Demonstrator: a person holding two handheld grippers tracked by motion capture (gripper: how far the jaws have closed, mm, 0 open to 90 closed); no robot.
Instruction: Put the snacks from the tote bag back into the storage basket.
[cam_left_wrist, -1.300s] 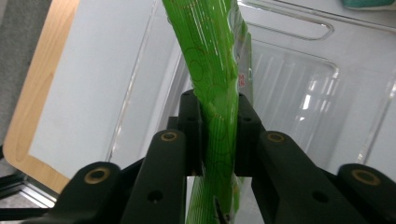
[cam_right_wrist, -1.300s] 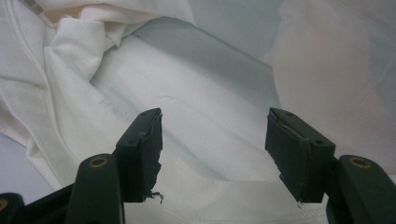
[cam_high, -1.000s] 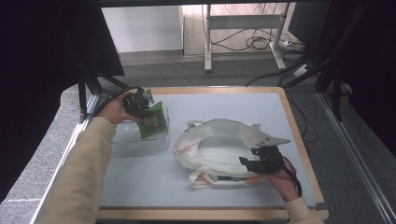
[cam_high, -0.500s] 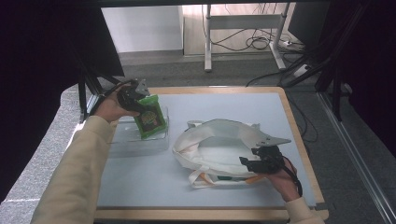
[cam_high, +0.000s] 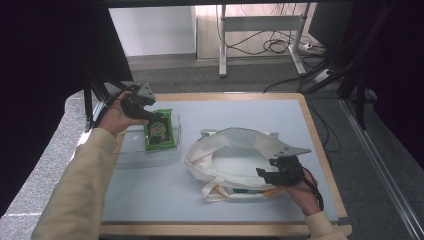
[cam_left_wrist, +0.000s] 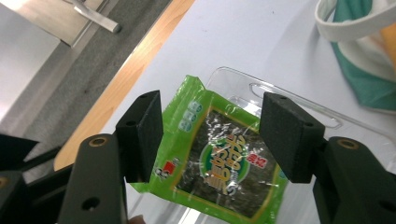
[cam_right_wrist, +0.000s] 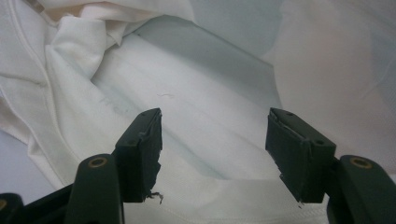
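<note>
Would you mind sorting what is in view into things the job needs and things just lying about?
In use:
- green snack packet
- clear tray
- white tote bag
- left hand-held gripper
- right hand-held gripper

Lying about:
- cables on the floor

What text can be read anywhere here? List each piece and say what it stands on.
Green snack packet: large yellow-green non-Latin characters in its oval emblem, not legible enough to quote.
Same packet: small red label near its corner and small icons along its edge, too small to read.
White tote bag: no readable print.
</note>
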